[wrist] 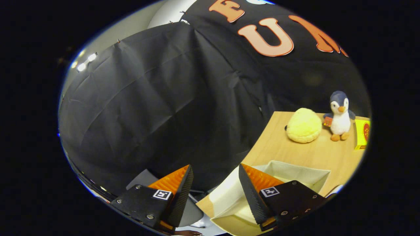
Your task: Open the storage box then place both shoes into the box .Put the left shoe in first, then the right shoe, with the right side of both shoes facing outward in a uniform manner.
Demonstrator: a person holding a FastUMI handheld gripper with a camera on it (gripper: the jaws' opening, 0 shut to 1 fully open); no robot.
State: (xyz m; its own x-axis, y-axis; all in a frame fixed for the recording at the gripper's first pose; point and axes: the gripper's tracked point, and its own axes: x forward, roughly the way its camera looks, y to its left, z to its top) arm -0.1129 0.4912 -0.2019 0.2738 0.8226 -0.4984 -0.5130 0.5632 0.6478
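Here, pale storage box (295,172) open, tongs (215,175) apart

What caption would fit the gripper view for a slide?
Open gripper above the open white storage box on a wooden table, yellow plush toy and toy penguin beyond.

Wooden table (295,152) carries open storage box (297,172), yellow plush (304,125), penguin toy (340,115), yellow carton (362,133).
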